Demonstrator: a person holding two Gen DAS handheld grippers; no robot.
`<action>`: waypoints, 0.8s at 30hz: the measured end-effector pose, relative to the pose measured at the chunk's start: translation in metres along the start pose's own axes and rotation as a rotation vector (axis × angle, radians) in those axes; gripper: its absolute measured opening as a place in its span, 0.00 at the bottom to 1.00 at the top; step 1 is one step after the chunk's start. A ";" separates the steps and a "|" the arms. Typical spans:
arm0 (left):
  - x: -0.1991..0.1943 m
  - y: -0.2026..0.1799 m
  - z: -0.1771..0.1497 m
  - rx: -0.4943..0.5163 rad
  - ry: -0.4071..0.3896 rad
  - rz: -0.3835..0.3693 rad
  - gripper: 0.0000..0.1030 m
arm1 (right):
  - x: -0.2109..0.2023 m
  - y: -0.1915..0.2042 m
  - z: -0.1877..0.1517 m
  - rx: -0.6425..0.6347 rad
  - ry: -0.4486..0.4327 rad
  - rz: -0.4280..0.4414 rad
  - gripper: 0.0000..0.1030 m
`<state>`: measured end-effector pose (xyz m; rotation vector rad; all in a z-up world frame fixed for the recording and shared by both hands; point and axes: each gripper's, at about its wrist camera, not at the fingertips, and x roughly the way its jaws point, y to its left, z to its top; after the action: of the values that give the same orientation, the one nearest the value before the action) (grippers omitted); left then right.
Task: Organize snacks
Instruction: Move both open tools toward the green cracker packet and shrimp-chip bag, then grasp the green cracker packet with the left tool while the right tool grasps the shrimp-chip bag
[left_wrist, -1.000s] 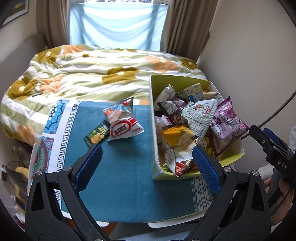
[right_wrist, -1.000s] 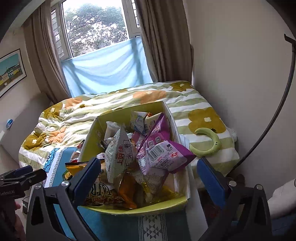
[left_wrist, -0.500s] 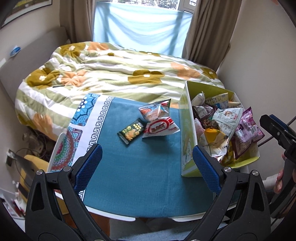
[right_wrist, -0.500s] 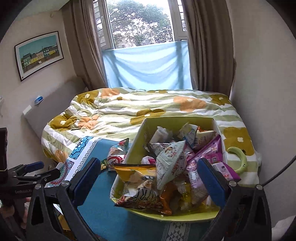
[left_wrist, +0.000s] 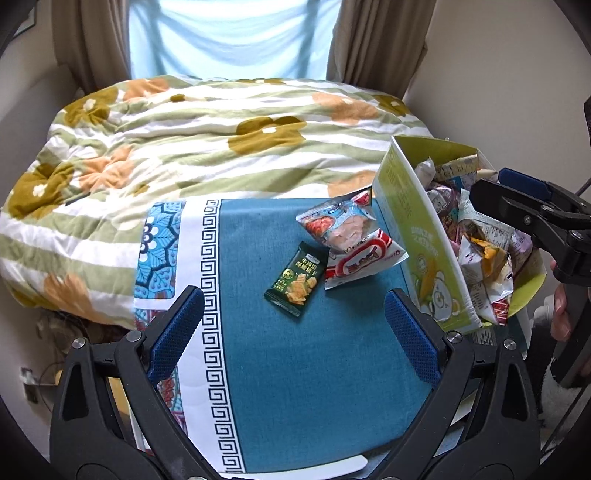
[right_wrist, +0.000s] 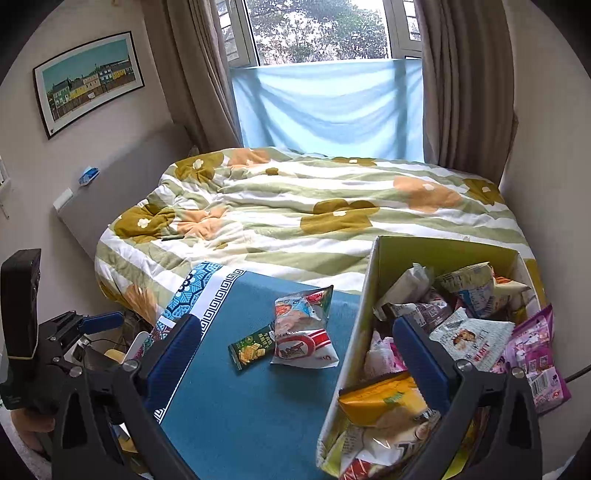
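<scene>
Beside the yellow box (left_wrist: 417, 236), three snack packets lie loose on the tabletop (left_wrist: 295, 369): green cracker packet (left_wrist: 297, 283), red-white bag (left_wrist: 364, 262), clear bag (left_wrist: 341, 223). Left gripper (left_wrist: 293, 328) and right gripper (right_wrist: 295, 354) fingers spread, empty. Step: choosing a packet; next move calls for lowering onto one.

Soft daylight is coming in through the window (right_wrist: 325, 33) at twelve o'clock, filtering through the pale blue cloth (right_wrist: 328, 107) and leaving the room evenly bright. The snack packets (left_wrist: 347, 243) are casting faint shadows toward six o'clock on the teal tablecloth (left_wrist: 295, 369). Fisheye distortion is bending the curtains (right_wrist: 465, 85) and walls, and black vignetting is closing off every corner. Focus is holding sharp; the outdoor tree is washing out slightly.
</scene>
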<state>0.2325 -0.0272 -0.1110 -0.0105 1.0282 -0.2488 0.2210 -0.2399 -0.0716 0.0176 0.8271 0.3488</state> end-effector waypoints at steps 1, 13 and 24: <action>0.009 0.005 0.003 0.014 0.017 -0.020 0.94 | 0.011 0.004 0.003 -0.006 0.016 -0.014 1.00; 0.143 0.013 0.004 0.256 0.174 -0.174 0.72 | 0.116 0.030 0.004 -0.160 0.172 -0.163 1.00; 0.193 0.001 -0.008 0.419 0.181 -0.213 0.56 | 0.155 0.029 -0.013 -0.259 0.254 -0.176 1.00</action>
<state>0.3209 -0.0654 -0.2780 0.2871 1.1385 -0.6648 0.2992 -0.1663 -0.1874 -0.3453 1.0206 0.2928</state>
